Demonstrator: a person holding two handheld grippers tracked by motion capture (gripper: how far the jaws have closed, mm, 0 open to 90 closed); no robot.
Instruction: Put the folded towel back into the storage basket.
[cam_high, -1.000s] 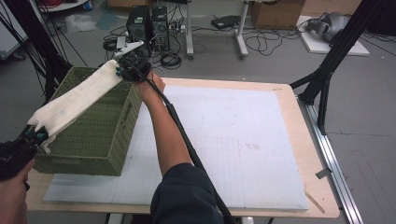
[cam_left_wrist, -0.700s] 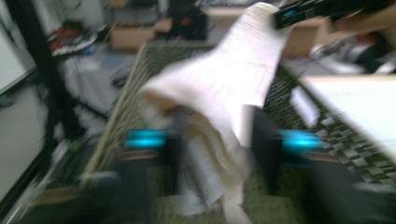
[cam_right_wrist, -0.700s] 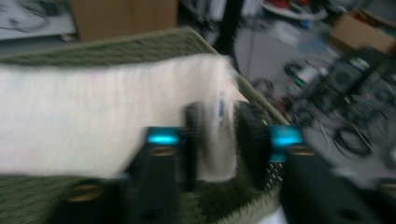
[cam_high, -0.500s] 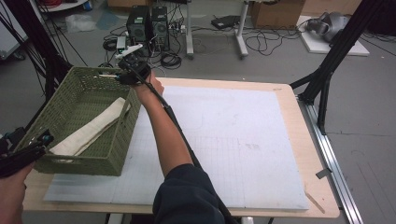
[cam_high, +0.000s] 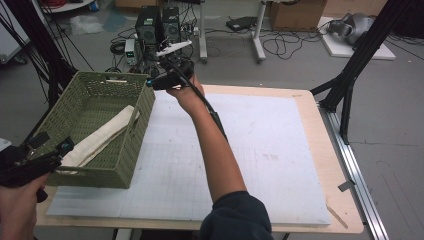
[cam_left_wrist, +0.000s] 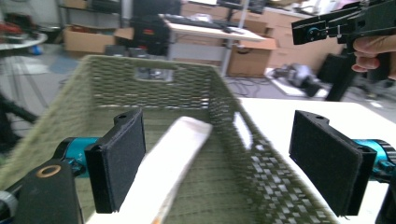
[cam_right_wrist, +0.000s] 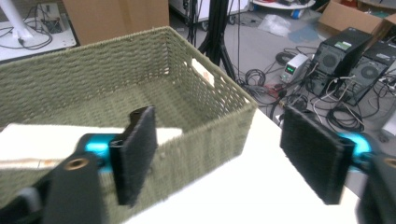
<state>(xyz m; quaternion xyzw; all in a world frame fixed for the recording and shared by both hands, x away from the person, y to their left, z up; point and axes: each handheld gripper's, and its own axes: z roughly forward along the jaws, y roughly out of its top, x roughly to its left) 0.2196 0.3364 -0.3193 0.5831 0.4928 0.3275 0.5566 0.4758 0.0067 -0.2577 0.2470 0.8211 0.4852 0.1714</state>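
Note:
A green woven basket (cam_high: 142, 107) stands on the left of the white mat (cam_high: 260, 150). A folded cream cloth (cam_high: 100, 137) lies slantwise inside it, loose. My left gripper (cam_high: 62, 147) hovers at the basket's near left corner. Its jaws have just been opening and stand wide apart, off the cloth (cam_left_wrist: 173, 158) that lies below them in the basket (cam_left_wrist: 154, 63). My right gripper (cam_high: 150, 82) is held above the basket's far right corner. Its jaws have also just been opening and nothing is between them. From there I look down on the basket wall (cam_right_wrist: 93, 70) and the cloth's end (cam_right_wrist: 28, 140).
Computer towers (cam_high: 157, 22) and cables sit on the floor behind the table. Black stand legs (cam_high: 350, 85) rise at the table's right side. The right arm reaches over the mat's middle. In the left gripper view the right gripper (cam_left_wrist: 327, 25) shows at top right.
The cloth, earlier stretched between both shut grippers above the basket, dropped into it. Both pairs of jaws opened. The right gripper drew away to the right; the left barely moved.

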